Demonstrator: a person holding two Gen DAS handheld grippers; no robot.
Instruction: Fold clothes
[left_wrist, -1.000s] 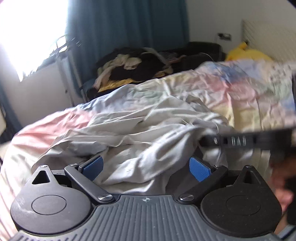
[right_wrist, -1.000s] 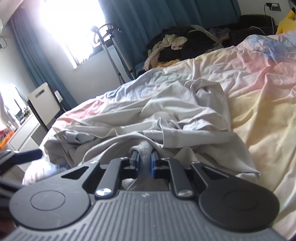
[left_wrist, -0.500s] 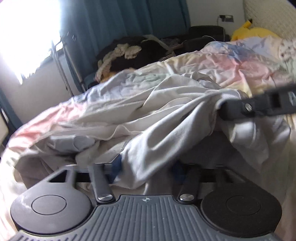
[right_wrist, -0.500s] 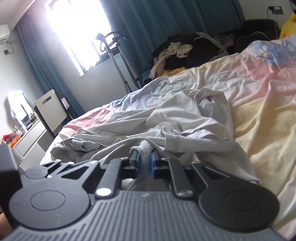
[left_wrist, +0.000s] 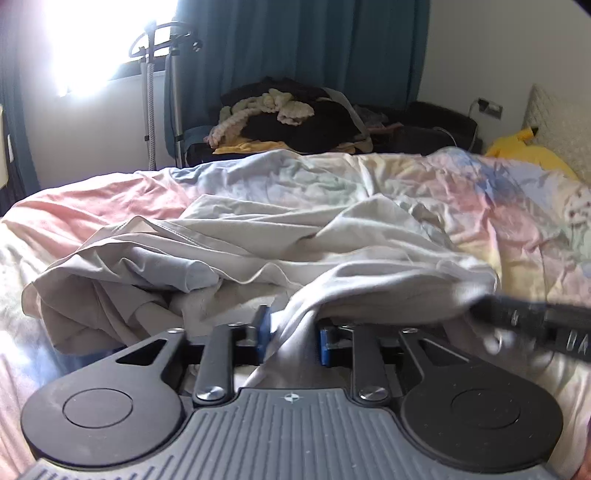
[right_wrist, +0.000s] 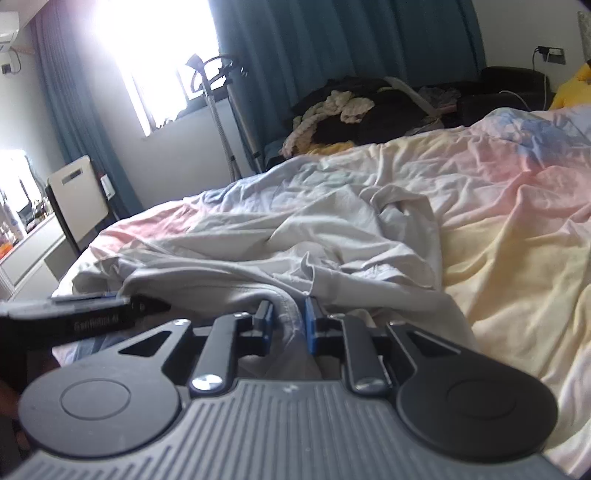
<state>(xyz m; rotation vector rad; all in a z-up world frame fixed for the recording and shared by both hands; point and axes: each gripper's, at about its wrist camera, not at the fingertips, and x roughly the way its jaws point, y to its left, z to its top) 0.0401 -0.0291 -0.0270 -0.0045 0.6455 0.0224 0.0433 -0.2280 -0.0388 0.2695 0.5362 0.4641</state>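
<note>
A crumpled light grey garment lies across the pastel bedspread. My left gripper is shut on a fold of the garment's near edge, the cloth bunched between its blue pads. My right gripper is shut on another bunch of the same edge. Each gripper shows in the other's view: the right gripper at the right edge, blurred, and the left gripper at the left edge. The stretch of edge between them is lifted off the bed.
A heap of dark, cream and yellow clothes lies beyond the bed before teal curtains. A metal stand stands by the bright window. A yellow plush sits at the head of the bed. A white chair is at left.
My left gripper went from open to shut on the garment's edge. Both grippers rose and drew the cloth up and toward me; the right one kept its hold.
</note>
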